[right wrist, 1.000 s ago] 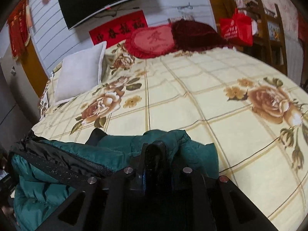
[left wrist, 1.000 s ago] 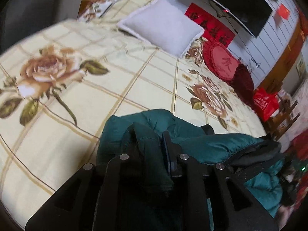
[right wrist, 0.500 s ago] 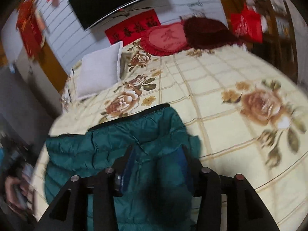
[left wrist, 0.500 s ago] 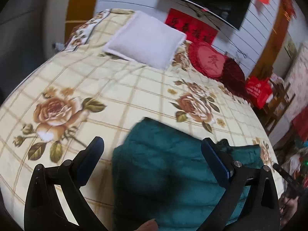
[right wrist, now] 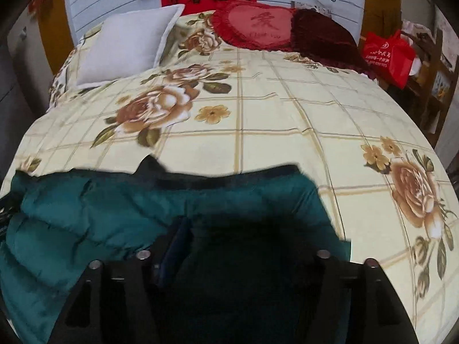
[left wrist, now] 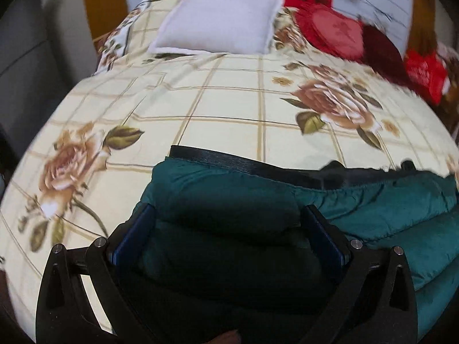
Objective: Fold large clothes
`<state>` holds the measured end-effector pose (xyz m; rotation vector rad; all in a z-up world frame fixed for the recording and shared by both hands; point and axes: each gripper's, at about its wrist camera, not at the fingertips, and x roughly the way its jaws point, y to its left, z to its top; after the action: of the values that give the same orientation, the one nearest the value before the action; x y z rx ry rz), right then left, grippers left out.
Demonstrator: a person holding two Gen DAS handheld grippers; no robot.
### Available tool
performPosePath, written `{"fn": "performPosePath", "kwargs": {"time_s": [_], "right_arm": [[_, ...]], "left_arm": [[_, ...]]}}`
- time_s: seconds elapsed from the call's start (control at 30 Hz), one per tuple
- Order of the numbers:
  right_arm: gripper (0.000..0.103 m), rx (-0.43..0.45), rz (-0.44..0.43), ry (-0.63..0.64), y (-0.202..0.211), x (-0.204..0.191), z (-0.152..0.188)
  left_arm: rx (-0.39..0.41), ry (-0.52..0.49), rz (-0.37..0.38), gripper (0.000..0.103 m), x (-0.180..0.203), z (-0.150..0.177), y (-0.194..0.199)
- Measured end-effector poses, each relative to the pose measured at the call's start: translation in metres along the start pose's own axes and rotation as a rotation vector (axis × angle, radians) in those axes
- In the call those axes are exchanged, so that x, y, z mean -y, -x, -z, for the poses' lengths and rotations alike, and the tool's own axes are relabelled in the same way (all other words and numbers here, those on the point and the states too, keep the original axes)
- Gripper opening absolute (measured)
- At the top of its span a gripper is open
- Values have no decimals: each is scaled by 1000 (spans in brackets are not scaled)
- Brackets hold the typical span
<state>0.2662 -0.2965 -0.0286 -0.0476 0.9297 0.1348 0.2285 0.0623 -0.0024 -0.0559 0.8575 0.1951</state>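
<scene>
A dark teal padded jacket (left wrist: 373,209) lies spread across the near part of the bed, its black-lined edge (left wrist: 243,163) toward the pillows. It also shows in the right wrist view (right wrist: 100,218). My left gripper (left wrist: 226,223) is open, jaws wide apart, just above the jacket's left end, a puffy fold lying between the fingers. My right gripper (right wrist: 246,243) is open over the jacket's right end. Its right finger is hidden in dark blur.
The bed (right wrist: 287,120) has a cream checked cover with rose prints. A white pillow (right wrist: 126,46), a red heart cushion (right wrist: 255,25) and a dark red cushion (right wrist: 327,37) sit at the headboard. A red bag (right wrist: 390,54) stands by wooden shelves at right.
Both grippers were shut on the jacket one second ago. They have opened and let it drop flat on the bed, then lowered closer over its ends.
</scene>
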Motion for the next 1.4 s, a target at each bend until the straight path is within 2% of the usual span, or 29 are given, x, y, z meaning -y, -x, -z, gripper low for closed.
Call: {"fn": "performPosePath", "kwargs": {"time_s": [0.17,0.5,0.6,0.63,0.73,0.83,0.93,1.0,1.1,1.17,1.23,1.3,1.37,1.4], "right_arm": [[75,0,-14,-21,-21,5,-12],[76,6,-60,-26,-31,8,-24],[75,-5,-44,-33,-15,8,-26],[75,30,-65,-42,6,12,-27],[76,138,-130,-29,64,28,-26],[95,141,-164,-10,99,52,-9],[95,146,-134,-6,112,72,17],[95,139,-157,-53,108,87,34],[95,102,-257,-160,91,98,55],[95,77,-334,-180,77,94,63],[95,35,-380,-156,61,83,69],[95,26,-367,-121,51,75,74],[103,35,-377,-137,41,78,77],[103,20,-406,-165,35,82,78]], "left_arm": [[-35,10,-53,103,4,-7,-19],[-76,30,-32,103,2,-13,-28],[-140,23,34,102,-7,-20,-18],[-139,42,65,102,-14,-22,-4],[-60,65,167,102,-42,-20,45],[-31,-2,203,102,-60,-3,73],[-44,-24,262,102,-78,27,77],[-30,-26,273,102,-81,43,73],[-9,-49,318,102,-78,63,64],[5,-60,345,103,-78,71,58],[6,-30,387,103,-84,73,52],[-34,19,443,103,-94,71,41],[-112,75,521,103,-102,68,23],[-127,96,552,103,-105,67,18]]}}
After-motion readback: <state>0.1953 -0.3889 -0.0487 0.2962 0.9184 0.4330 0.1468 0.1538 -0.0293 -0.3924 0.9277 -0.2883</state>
